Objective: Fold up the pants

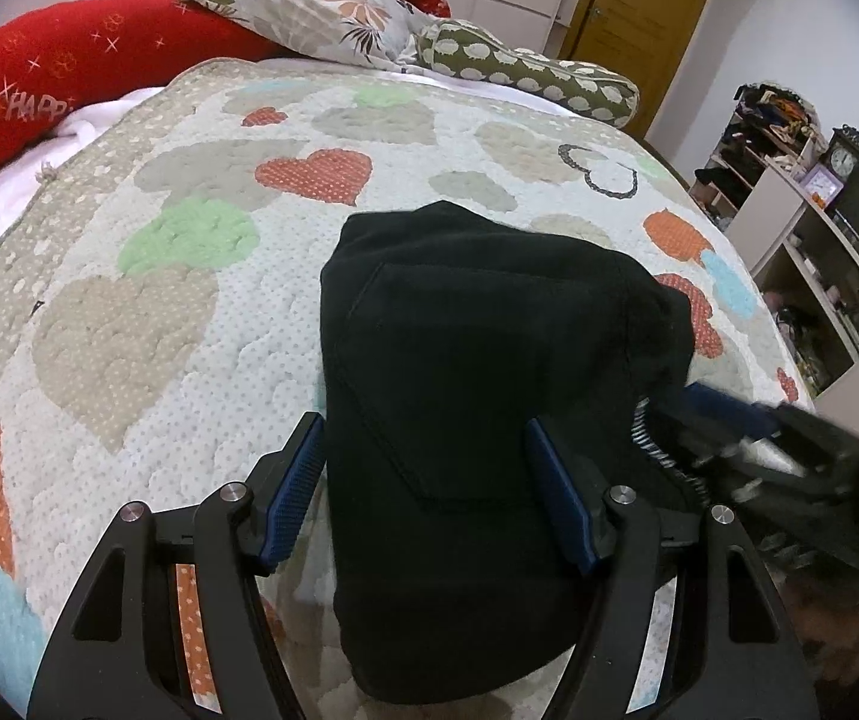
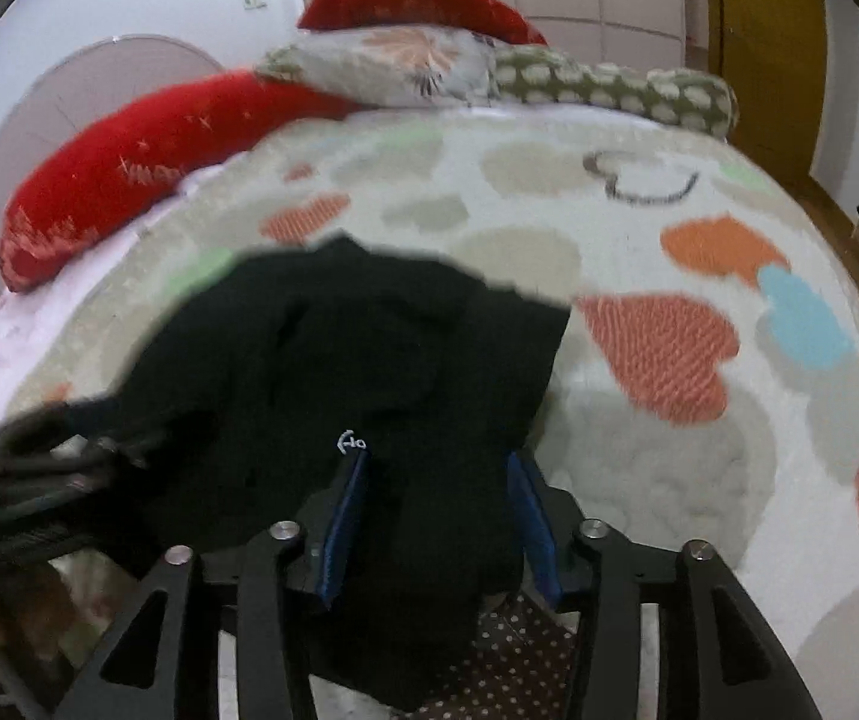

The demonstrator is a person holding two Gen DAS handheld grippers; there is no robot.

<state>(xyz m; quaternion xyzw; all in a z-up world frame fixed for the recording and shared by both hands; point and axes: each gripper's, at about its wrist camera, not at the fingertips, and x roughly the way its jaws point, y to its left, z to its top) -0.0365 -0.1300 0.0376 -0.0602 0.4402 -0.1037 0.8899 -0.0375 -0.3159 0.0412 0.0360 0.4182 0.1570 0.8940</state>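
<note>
While the black pants [image 1: 477, 372] lie bunched into a compact, partly folded bundle near the front edge of the bed, on the heart-patterned quilt [image 1: 189, 276], both tools sit at the near end of the cloth, which suggests the person is either setting down a fold or readying the next one. Seen from the left wrist camera, a back pocket faces up, so the seat end of the garment lies on top of the stack. The left tongs [image 1: 426, 492] stand wide apart, their blue pads straddling the near part of the bundle without squeezing it; the cloth simply passes between and over them, so nothing is gripped there. The right tongs [image 2: 438, 516] are narrower, and a fold of black fabric runs between the pads, near a small white embroidered mark [image 2: 352, 443]; the right wrist view is blurred, so I cannot tell whether they pinch the cloth or merely bracket it. From the left camera the right tool shows as a dark blur at the bundle's right edge. Pillows [image 1: 321, 12] lie well apart at the far end of the bed.
</note>
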